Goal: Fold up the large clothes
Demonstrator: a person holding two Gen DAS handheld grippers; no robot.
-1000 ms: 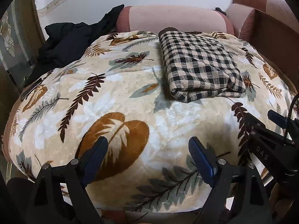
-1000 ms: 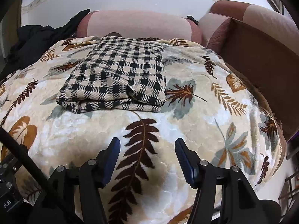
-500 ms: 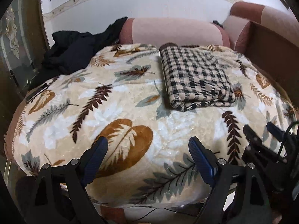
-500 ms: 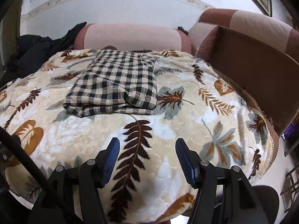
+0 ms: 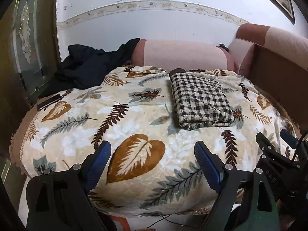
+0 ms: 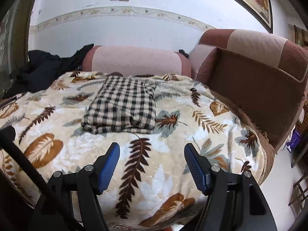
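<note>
A black-and-beige checked garment lies folded into a thick rectangle on the leaf-patterned blanket, towards the far side. My left gripper hangs open above the blanket's near edge, well short of the garment, with nothing between its blue pads. My right gripper is also over the near edge, its jaws opening and empty. The right gripper's black body shows at the right edge of the left wrist view.
A heap of dark clothes lies at the far left by a pink bolster. A brown sofa arm runs along the right. A dark flat object rests on the blanket's left edge.
Both grippers have pulled back and risen from the blanket, so more wall and floor show. The right gripper's jaws have spread wider. The folded garment has not moved.
</note>
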